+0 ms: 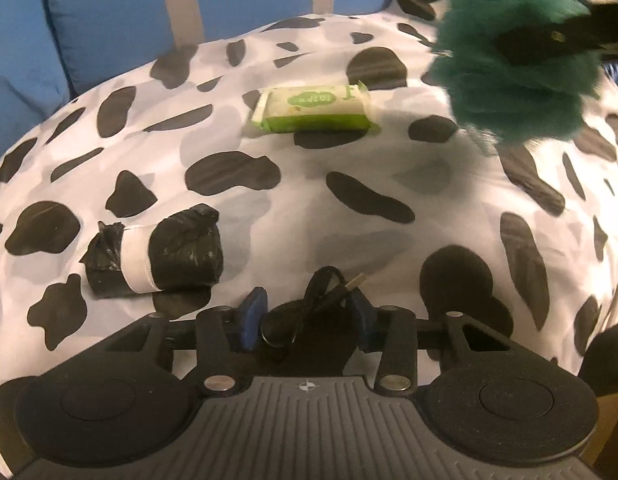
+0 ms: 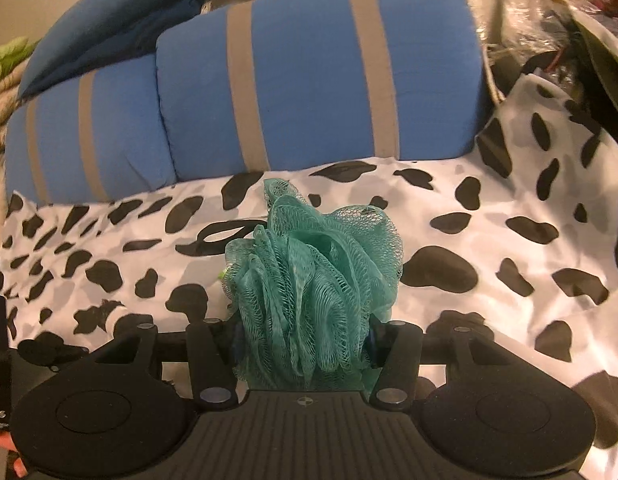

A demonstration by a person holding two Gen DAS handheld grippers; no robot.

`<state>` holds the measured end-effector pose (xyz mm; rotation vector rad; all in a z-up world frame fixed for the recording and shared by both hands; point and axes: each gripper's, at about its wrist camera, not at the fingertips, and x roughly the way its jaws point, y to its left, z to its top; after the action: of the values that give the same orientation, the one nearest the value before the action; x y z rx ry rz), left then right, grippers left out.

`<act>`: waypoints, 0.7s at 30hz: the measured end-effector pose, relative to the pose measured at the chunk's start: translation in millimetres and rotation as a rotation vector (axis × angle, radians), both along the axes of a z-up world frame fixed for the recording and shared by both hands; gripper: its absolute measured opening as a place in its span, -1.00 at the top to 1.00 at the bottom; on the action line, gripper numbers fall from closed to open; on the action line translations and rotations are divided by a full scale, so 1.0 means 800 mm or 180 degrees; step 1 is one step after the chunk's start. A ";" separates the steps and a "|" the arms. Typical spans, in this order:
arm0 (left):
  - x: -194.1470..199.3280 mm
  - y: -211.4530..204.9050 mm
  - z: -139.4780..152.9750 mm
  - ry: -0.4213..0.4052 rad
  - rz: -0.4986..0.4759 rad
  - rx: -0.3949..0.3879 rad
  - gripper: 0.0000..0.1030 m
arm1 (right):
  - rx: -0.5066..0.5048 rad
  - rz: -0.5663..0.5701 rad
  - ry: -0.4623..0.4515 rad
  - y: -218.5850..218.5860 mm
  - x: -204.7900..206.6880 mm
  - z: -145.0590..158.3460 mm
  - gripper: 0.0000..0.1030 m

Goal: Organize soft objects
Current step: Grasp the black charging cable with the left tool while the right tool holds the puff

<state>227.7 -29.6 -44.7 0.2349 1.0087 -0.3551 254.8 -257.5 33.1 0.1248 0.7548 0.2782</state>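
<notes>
The teal mesh loofah (image 2: 313,280) is sitting squeezed between the right gripper (image 2: 305,344) fingers, hiding both fingertips and most of the green packet behind it, while in the left wrist view it is showing only as a blurred green mass (image 1: 513,68) hanging above the cow-print sheet (image 1: 389,216). The left gripper (image 1: 307,320) is holding its 2 blue pads partly apart with a black USB cable (image 1: 321,300) lying between them, though whether they are pinching it is hard to tell. Only the left view is showing the green wipes packet (image 1: 313,110) whole and a black roll with a white band (image 1: 157,256) on the sheet, whereas the right view is showing the blue striped pillows (image 2: 309,72) in full.
</notes>
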 end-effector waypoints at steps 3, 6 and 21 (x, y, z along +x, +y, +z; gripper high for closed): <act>-0.004 0.003 0.003 0.0003 0.0009 -0.0059 0.27 | 0.0054 -0.0031 -0.0027 -0.006 -0.009 0.006 -0.07; -0.008 0.007 0.007 -0.0006 0.0024 -0.0124 0.74 | 0.0140 -0.0081 -0.0021 -0.012 -0.017 0.011 -0.07; -0.035 0.016 0.038 -0.0127 0.0208 -0.0493 0.74 | 0.0259 -0.0039 -0.0084 -0.007 -0.059 0.032 -0.07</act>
<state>199.4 -16.9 -14.1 0.0688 0.9423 -0.3658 207.3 -262.9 59.1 0.2025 0.7165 0.2985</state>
